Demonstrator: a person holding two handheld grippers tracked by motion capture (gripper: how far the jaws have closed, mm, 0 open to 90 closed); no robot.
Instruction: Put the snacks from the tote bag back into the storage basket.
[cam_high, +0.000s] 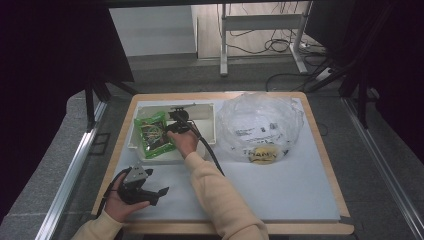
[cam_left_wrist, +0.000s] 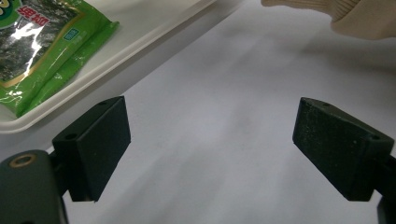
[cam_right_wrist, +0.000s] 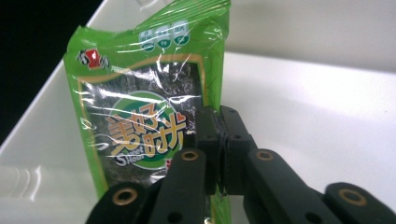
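Right gripper view: right tool (cam_right_wrist: 219, 140) clamped on green snack packet (cam_right_wrist: 140, 107); left tool (cam_left_wrist: 210, 149) wide, empty.

This looks like a lab or recording room rather than a home. A wooden-edged table (cam_high: 320, 150) topped with a white board stands on grey carpet, hemmed in by black curtains (cam_high: 45, 75). Beyond its far edge, loose cables (cam_high: 280, 47) trail across the floor around a metal desk frame (cam_high: 260, 22).

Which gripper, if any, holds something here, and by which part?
The right gripper pinches the green plastic snack packet by its side edge; the left gripper holds nothing.
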